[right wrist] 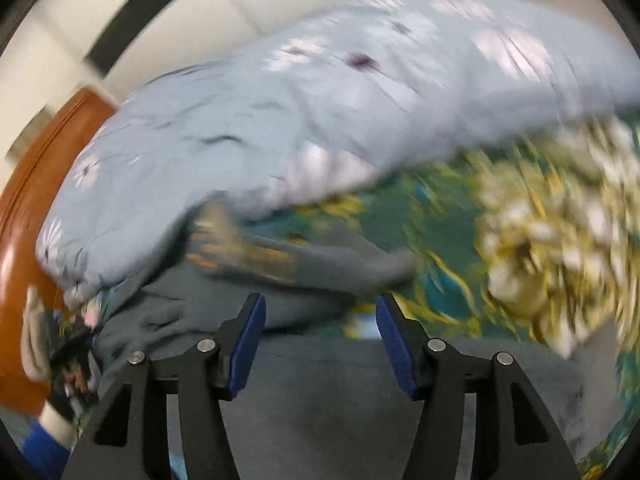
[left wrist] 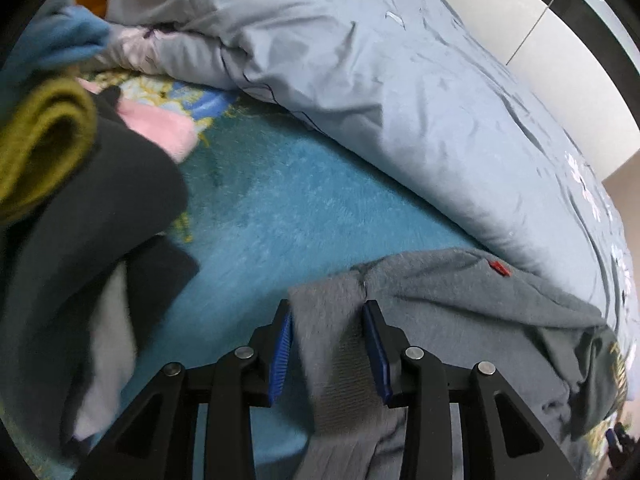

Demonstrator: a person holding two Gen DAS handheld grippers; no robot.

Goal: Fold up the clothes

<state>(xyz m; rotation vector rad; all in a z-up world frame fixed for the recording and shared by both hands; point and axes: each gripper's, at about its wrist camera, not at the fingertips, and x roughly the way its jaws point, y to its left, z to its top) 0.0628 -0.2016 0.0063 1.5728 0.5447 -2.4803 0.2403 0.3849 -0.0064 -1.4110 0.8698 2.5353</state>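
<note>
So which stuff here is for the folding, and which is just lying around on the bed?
For the folding:
- grey garment, with a strip of it between the fingers of the left gripper
- right gripper, open above the grey cloth
- pile of clothes waiting

Just lying about:
- pale blue duvet
- teal flowered blanket
- wooden headboard

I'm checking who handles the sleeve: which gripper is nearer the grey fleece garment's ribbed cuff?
Left. The left gripper has the grey fleece garment's ribbed cuff between its fingers; the right gripper hovers open over the garment's body, gripping nothing.
</note>
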